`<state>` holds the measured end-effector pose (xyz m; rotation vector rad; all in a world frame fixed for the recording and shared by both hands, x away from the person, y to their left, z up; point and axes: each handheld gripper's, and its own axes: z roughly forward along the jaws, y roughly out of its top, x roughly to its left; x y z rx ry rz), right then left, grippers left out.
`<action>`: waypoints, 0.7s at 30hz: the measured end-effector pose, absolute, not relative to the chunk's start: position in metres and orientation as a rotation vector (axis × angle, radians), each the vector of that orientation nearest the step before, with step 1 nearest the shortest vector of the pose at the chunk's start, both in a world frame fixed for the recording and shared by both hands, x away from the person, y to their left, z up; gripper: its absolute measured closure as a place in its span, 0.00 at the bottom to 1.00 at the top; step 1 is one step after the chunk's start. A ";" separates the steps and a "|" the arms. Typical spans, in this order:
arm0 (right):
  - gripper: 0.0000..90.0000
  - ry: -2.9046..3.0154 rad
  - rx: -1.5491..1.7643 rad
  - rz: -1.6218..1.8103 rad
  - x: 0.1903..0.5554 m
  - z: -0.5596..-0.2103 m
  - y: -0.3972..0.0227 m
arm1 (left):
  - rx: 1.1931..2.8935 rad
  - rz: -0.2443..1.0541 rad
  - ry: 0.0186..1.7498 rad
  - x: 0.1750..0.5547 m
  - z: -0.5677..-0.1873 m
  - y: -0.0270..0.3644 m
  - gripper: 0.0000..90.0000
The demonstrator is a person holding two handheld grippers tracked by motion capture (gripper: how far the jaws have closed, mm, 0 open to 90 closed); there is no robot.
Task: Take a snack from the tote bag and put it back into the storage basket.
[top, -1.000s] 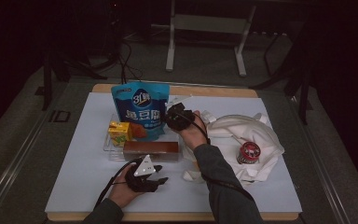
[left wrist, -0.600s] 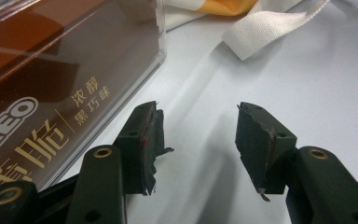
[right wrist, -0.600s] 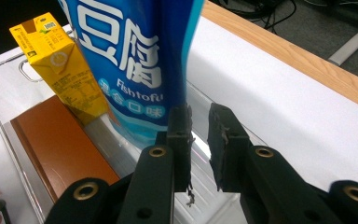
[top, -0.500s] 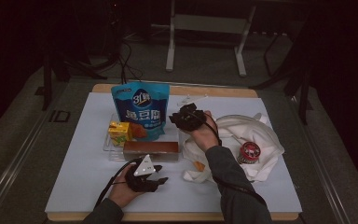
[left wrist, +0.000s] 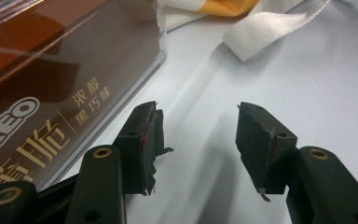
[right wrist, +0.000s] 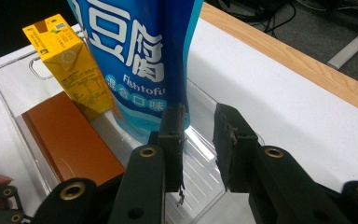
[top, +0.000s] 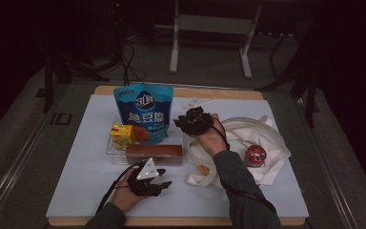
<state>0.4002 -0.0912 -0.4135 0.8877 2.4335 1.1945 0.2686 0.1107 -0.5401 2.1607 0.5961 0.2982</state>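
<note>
My right gripper (right wrist: 198, 140) jaws have just been opening, nothing between them.
Tall blue fish-tofu pouch (top: 143, 112) stands in the clear plastic tray (right wrist: 205, 168) toward the table's far edge; my left gripper (left wrist: 198, 140) jaws spread, empty, beside the brown biscuit box (left wrist: 51, 79).
</note>
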 end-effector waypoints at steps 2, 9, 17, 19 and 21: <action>0.81 2.434 0.887 1.193 0.399 -0.412 -0.093 | 2.159 0.297 0.598 0.269 -0.540 0.111 0.54; 0.79 2.437 0.879 1.182 0.395 -0.408 -0.098 | 2.159 0.300 0.600 0.269 -0.540 0.111 0.53; 0.79 2.438 0.863 1.176 0.389 -0.402 -0.105 | 2.159 0.300 0.599 0.269 -0.540 0.111 0.53; 0.79 2.442 0.854 1.173 0.386 -0.400 -0.106 | 2.158 0.298 0.600 0.269 -0.540 0.111 0.54; 0.79 2.445 0.848 1.170 0.384 -0.398 -0.108 | 2.158 0.299 0.601 0.269 -0.540 0.111 0.53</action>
